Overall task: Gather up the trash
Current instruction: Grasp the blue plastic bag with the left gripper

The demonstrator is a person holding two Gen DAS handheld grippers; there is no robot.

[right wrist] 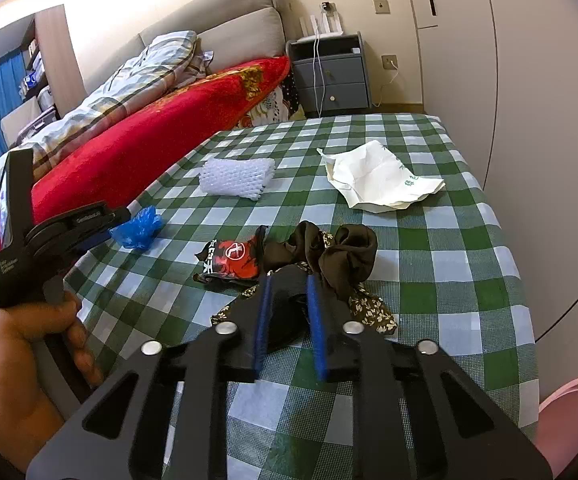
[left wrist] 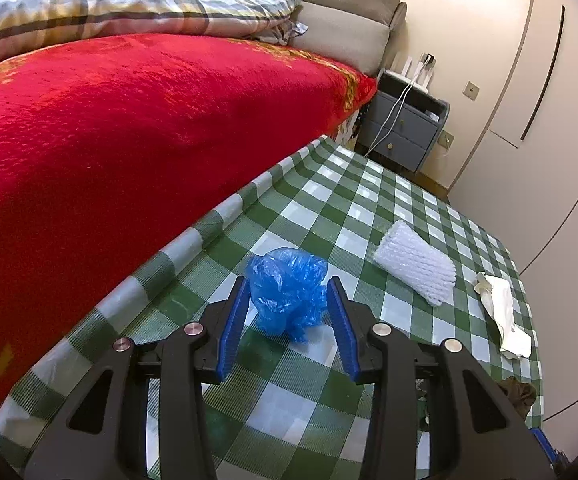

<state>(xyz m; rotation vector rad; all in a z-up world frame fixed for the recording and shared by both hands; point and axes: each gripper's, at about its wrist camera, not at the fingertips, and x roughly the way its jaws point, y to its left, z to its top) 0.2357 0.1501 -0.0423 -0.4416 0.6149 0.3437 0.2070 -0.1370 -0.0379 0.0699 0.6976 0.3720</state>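
Note:
A crumpled blue plastic bag (left wrist: 287, 293) lies on the green checked cloth (left wrist: 373, 200). My left gripper (left wrist: 289, 286) is open with its blue pads on either side of the bag, which sits between them. In the right wrist view the same bag (right wrist: 139, 227) shows at the left gripper's tip. A white foam net sleeve (left wrist: 415, 263) (right wrist: 237, 177) and a crumpled white paper wrapper (left wrist: 503, 314) (right wrist: 381, 178) lie further off. My right gripper (right wrist: 289, 280) is partly closed on a black bag (right wrist: 285, 316), beside a red and black snack wrapper (right wrist: 233, 258).
Dark brown and floral cloth (right wrist: 341, 258) lies bunched by the right gripper. A bed with a red blanket (left wrist: 129, 128) borders the cloth on the left. A grey nightstand (left wrist: 401, 128) stands by the wall. A pink object (right wrist: 573, 416) sits at lower right.

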